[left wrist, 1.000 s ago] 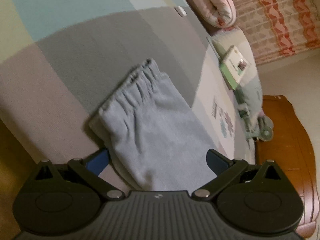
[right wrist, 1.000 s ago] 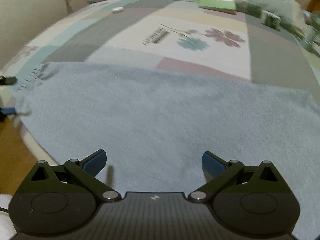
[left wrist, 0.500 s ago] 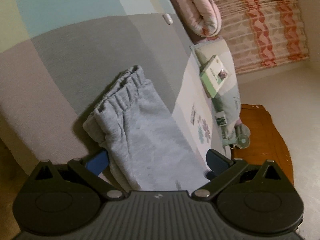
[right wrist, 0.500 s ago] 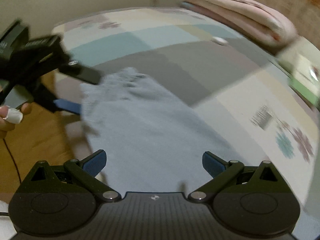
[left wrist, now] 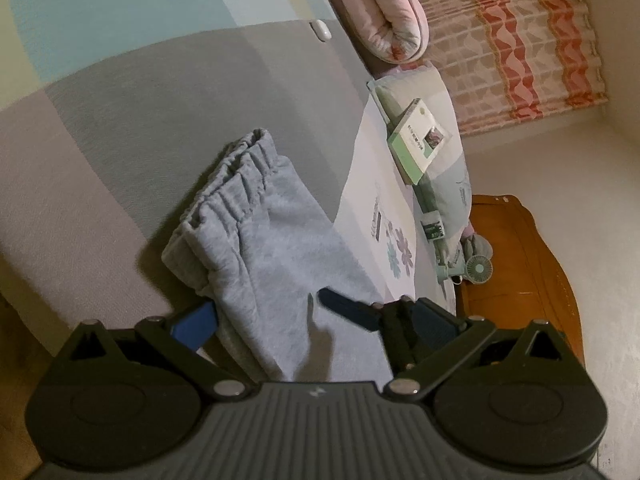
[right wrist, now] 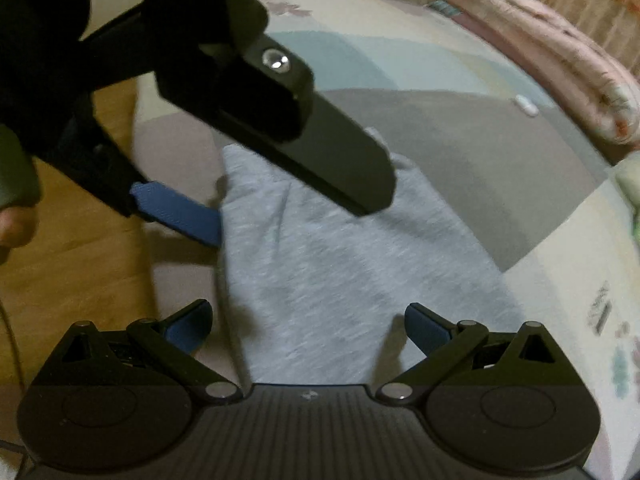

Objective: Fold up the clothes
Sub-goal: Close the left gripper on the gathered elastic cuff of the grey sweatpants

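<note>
Two open grippers over grey sweatpants on a bed.

Grey sweatpants [left wrist: 276,256] are laid folded on the patchwork bedspread [left wrist: 132,92] near the bed's edge, elastic waistband pointing away in the left wrist view. The left gripper [left wrist: 308,316] is held with jaws spread wide across the fabric, nothing clamped; the right gripper [right wrist: 306,324] likewise stands with jaws apart above the cloth. A rolled pink quilt [left wrist: 384,12], a green book [left wrist: 420,140] and a small fan [left wrist: 478,268] are seen farther off.
</note>
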Motion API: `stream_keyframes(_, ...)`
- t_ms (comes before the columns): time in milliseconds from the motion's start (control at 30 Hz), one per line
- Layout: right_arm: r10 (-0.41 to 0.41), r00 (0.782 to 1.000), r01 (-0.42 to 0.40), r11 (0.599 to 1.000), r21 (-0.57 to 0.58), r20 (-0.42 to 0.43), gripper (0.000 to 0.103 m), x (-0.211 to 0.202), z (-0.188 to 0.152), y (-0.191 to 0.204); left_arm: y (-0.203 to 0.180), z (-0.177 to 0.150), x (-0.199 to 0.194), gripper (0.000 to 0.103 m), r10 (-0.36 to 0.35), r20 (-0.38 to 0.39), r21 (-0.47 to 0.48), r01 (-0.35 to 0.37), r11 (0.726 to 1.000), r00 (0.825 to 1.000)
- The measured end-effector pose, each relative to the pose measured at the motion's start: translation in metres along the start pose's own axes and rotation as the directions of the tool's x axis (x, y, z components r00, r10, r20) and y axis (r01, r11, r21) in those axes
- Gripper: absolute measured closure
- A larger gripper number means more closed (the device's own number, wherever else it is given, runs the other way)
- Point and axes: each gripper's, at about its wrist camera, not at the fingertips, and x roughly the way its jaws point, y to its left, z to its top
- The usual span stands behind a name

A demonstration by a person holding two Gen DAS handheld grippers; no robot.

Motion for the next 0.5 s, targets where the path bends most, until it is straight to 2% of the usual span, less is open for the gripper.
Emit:
stream_keyframes(100,-0.081,0.996,0.081,0.997,-0.006,0.043,0.000,-0.008,0.000,-0.002,-0.002,-0.002,-0.005,0.001,0.019,0.027,0.008,-0.019,1.000,0.999)
stream_keyframes(267,-0.098,0.991,0.095,0.995,0.034,0.089,0.000,-0.023,-0.001,-0.010,-0.004,-0.006,-0.013,0.001,0.050,0.073,0.019,-0.051,0.998,0.996)
stream_keyframes(500,-0.086,0.992,0.080,0.995,0.065,0.092,0.000,-0.025,0.001,-0.019,0.003,-0.005,-0.001,0.001,0.021,0.083,-0.020,-0.020,1.000,0.996)
